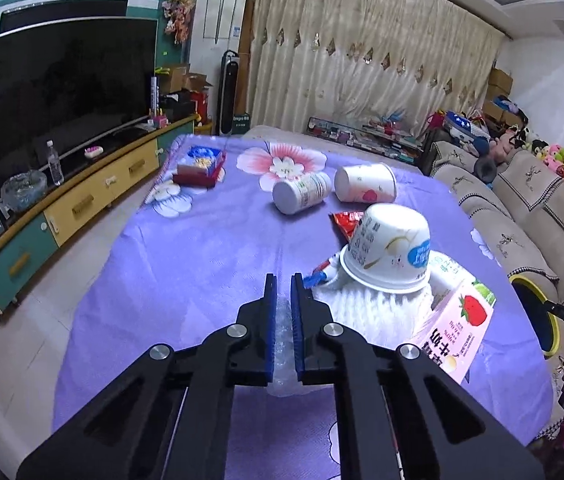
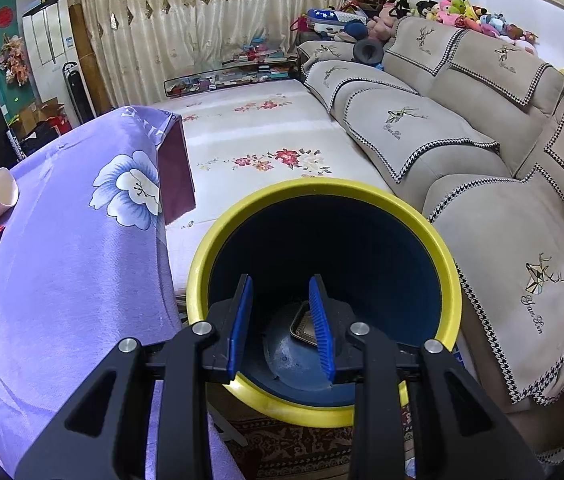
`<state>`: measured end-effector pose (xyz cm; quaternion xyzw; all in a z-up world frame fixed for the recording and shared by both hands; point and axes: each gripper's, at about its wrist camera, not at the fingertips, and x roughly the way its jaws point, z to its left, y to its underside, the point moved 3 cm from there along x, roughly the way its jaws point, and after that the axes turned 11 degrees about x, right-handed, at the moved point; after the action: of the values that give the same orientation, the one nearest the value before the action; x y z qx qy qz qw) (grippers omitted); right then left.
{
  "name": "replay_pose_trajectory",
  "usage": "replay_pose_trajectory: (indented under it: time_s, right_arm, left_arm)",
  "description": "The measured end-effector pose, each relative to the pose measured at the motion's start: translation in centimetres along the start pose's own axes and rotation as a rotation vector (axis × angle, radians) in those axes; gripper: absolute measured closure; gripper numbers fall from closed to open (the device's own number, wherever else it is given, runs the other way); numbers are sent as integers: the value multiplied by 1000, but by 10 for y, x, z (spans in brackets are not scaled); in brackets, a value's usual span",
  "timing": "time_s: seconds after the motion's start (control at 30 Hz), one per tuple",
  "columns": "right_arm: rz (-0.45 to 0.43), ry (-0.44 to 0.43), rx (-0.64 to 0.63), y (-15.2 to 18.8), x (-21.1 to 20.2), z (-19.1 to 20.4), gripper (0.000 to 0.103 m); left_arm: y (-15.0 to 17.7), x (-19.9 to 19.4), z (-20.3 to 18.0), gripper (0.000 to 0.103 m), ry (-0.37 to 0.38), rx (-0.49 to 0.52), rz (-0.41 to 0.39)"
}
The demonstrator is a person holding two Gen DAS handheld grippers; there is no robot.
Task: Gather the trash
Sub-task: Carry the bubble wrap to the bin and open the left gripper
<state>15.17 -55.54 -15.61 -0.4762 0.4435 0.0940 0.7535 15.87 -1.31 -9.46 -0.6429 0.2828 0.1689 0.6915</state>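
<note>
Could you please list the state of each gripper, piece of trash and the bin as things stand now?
left gripper: shut on clear plastic wrap.
right gripper: open, empty, over the bin.
bin: upright, a small tray at the bottom.
white bottle: lying on its side.
paper cup: lying on its side.
white bowl: upside down.
pink carton: tilted.
red wrapper: flat, partly hidden.

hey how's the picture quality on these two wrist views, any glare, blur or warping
Left wrist view: sharp, strong fisheye bending the TV and curtains; the upturned bowl is blown out white. Right wrist view: sharp, the same warping and dark corners; the bin interior is deeply shadowed, its contents hard to read.
</note>
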Motion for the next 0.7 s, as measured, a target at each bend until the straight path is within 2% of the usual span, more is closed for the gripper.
replay_pose_trajectory:
  time_s: [0.17, 0.43, 0.63, 0.7]
  right_arm:
    - [-9, -13, -7, 0, -5, 3, 75]
    - [-42, -20, 3, -3, -19, -1, 75]
    - [-82, -12, 22, -8, -36, -14, 75]
    - [-100, -10, 34, -10, -43, -22, 75]
  left_arm:
    - [-21, -28, -1, 96, -30, 38, -65]
    - [-79, -74, -18, 96, -62, 130, -191]
    - [-115, -84, -58, 96, 8, 193, -238]
    - [-124, -80, -85, 96, 65, 229, -242]
